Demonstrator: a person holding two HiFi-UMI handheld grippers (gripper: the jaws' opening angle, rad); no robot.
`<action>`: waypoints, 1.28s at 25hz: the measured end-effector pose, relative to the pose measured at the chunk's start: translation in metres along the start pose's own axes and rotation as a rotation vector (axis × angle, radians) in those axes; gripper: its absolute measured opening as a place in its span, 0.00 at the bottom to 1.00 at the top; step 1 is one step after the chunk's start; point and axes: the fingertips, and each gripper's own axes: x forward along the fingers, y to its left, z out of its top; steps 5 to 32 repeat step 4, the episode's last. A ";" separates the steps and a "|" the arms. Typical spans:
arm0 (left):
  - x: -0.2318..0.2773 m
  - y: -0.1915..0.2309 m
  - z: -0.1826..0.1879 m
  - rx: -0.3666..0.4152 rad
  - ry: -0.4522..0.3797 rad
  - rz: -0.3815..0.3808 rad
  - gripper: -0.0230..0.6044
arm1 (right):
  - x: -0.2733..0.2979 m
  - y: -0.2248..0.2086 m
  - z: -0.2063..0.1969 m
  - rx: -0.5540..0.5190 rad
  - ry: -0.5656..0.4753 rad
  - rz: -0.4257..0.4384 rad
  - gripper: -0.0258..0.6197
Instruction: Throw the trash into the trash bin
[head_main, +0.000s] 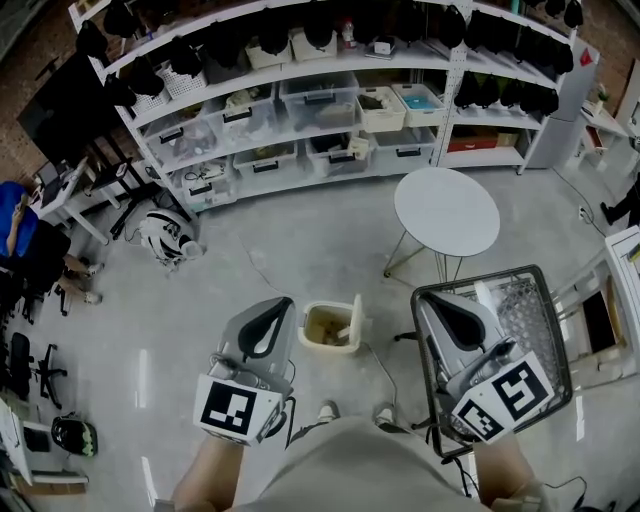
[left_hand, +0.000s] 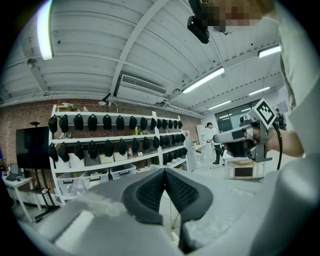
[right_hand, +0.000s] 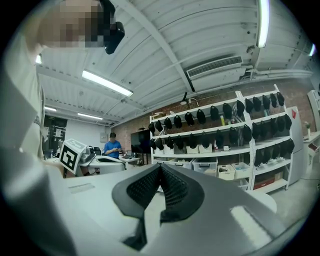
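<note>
Head view: left gripper (head_main: 279, 306) and right gripper (head_main: 441, 304) pressed together, empty; trash bin (head_main: 345, 312) at 12 o'clock holds something. Pre-pickup or post-drop: unclear.

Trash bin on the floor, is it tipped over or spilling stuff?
No, nothing stands out. The trash bin stands upright on the floor, and no trash shows on the floor around it.

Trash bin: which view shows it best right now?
Head view: the trash bin stands on the floor, seen from above with its inside visible. Both gripper views look out level at the shelves and show none of it.
</note>
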 end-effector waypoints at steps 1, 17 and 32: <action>0.001 -0.001 0.001 0.001 0.000 -0.002 0.04 | 0.000 -0.002 0.000 -0.001 0.000 -0.002 0.05; 0.004 -0.002 -0.001 0.006 0.010 -0.005 0.04 | 0.001 -0.006 0.001 -0.002 0.000 -0.005 0.05; 0.004 -0.002 -0.001 0.006 0.010 -0.005 0.04 | 0.001 -0.006 0.001 -0.002 0.000 -0.005 0.05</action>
